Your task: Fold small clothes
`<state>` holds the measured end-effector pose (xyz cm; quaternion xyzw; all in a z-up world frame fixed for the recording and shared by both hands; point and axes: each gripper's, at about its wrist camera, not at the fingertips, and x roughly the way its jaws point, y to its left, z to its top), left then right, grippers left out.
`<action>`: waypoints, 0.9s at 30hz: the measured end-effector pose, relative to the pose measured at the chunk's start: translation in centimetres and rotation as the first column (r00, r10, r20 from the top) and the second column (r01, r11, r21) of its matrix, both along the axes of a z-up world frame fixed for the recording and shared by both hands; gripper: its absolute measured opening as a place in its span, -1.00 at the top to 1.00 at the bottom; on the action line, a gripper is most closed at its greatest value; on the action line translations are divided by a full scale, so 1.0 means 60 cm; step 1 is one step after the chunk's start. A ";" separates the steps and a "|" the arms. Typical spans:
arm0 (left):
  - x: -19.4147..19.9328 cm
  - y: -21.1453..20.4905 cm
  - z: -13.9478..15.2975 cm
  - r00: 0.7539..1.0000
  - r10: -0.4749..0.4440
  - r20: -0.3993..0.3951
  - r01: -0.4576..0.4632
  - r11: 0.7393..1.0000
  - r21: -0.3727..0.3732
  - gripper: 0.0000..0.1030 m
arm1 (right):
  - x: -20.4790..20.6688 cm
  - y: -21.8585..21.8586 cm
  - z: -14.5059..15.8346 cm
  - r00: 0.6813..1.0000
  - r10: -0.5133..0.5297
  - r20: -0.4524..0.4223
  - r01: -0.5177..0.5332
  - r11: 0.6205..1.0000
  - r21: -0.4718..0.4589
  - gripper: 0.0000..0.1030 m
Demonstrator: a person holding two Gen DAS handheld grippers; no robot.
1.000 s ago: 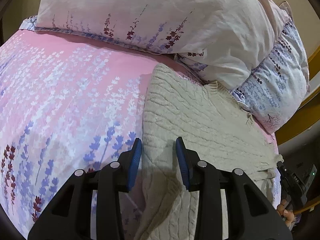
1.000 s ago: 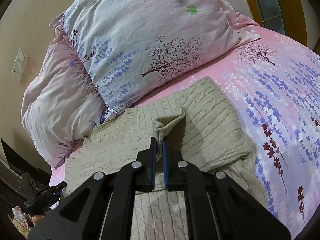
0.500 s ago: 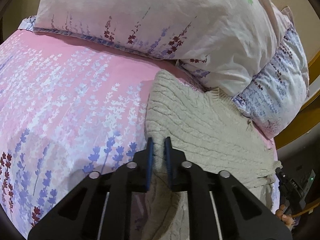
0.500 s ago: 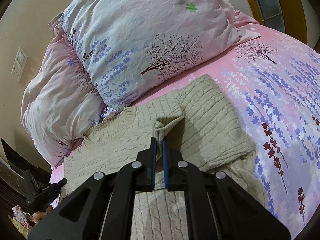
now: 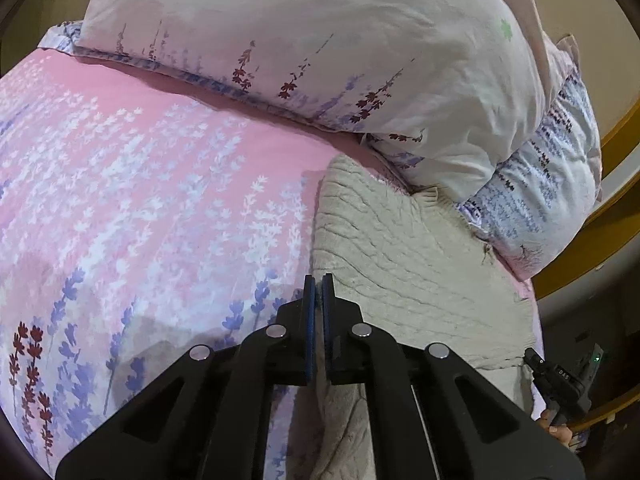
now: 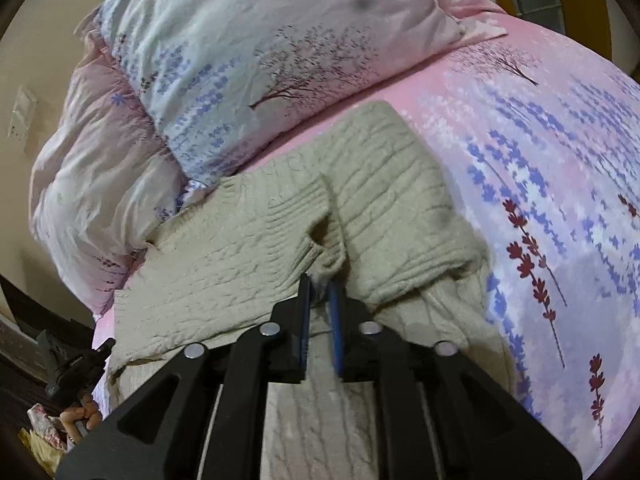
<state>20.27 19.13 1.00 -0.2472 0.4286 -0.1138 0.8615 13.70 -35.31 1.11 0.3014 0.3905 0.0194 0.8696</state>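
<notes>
The left hand-held gripper (image 5: 319, 282) is clenched on the left edge of the beige knit sweater (image 5: 404, 264). The right hand-held gripper (image 6: 320, 280) has its jaws opening, a folded sleeve cuff (image 6: 326, 258) between them. The sweater lies on the pink floral bed (image 5: 160, 208), its collar against 2 pillows (image 6: 224, 60).

Sweater (image 5: 408, 264) on bed (image 5: 140, 200), before pillows (image 5: 320, 40)

One sweater (image 5: 408, 264); two pillows (image 5: 320, 40); one bedsheet (image 5: 140, 184)
</notes>
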 end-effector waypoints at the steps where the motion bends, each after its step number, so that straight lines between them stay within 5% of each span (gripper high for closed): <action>1: -0.001 0.000 0.002 1.000 -0.006 0.003 0.006 1.000 -0.006 0.95 | -0.001 -0.002 0.003 1.000 0.001 0.006 -0.001 1.000 0.020 0.38; 3: -0.003 -0.001 0.007 1.000 -0.028 0.001 0.028 0.999 -0.029 0.95 | -0.003 -0.009 0.011 1.000 -0.014 0.023 0.013 0.999 0.040 0.19; 8: 0.002 -0.010 0.005 0.999 -0.031 -0.030 0.031 1.000 -0.007 0.80 | 0.011 -0.025 0.015 1.000 -0.021 0.013 0.020 0.998 0.067 0.14; 10: 0.006 -0.016 0.000 0.998 -0.023 -0.053 0.023 1.000 0.004 0.15 | 0.022 -0.026 0.009 1.000 -0.013 -0.004 0.013 0.997 0.082 0.14; 12: 0.006 -0.024 0.000 0.999 -0.027 -0.040 0.027 1.000 0.005 0.08 | 0.033 -0.022 0.006 1.000 0.004 -0.013 -0.003 0.996 0.090 0.15; 15: 0.006 -0.035 0.000 0.998 -0.056 -0.029 0.056 0.998 -0.025 0.08 | 0.041 -0.015 0.003 1.000 0.022 -0.017 -0.021 0.997 0.077 0.30; 17: 0.008 -0.043 0.003 0.998 -0.059 -0.019 0.059 0.998 -0.019 0.08 | 0.047 -0.009 -0.001 0.999 0.040 -0.024 -0.038 0.997 0.069 0.78; 18: 0.009 -0.047 0.003 0.998 -0.060 -0.017 0.060 0.998 -0.004 0.18 | 0.049 -0.007 -0.003 0.998 0.049 -0.028 -0.047 0.996 0.070 0.84; 19: 0.010 -0.052 0.002 0.998 -0.056 -0.014 0.057 0.998 0.025 0.52 | 0.050 -0.004 -0.004 0.998 0.053 -0.028 -0.051 0.996 0.067 0.84; 21: 0.010 -0.058 0.000 0.998 -0.062 -0.012 0.062 0.997 0.045 0.80 | 0.047 0.008 0.006 0.998 0.063 0.003 -0.063 0.998 0.019 0.85; 25: 0.002 -0.048 0.005 0.998 -0.056 0.021 0.055 0.996 0.065 0.85 | 0.032 0.029 0.039 0.990 0.101 0.097 -0.095 0.994 -0.060 0.86; 27: 0.001 -0.035 0.001 0.999 -0.051 0.020 0.050 0.997 0.063 0.85 | 0.027 0.026 0.037 0.994 0.082 0.077 -0.074 0.992 -0.101 0.86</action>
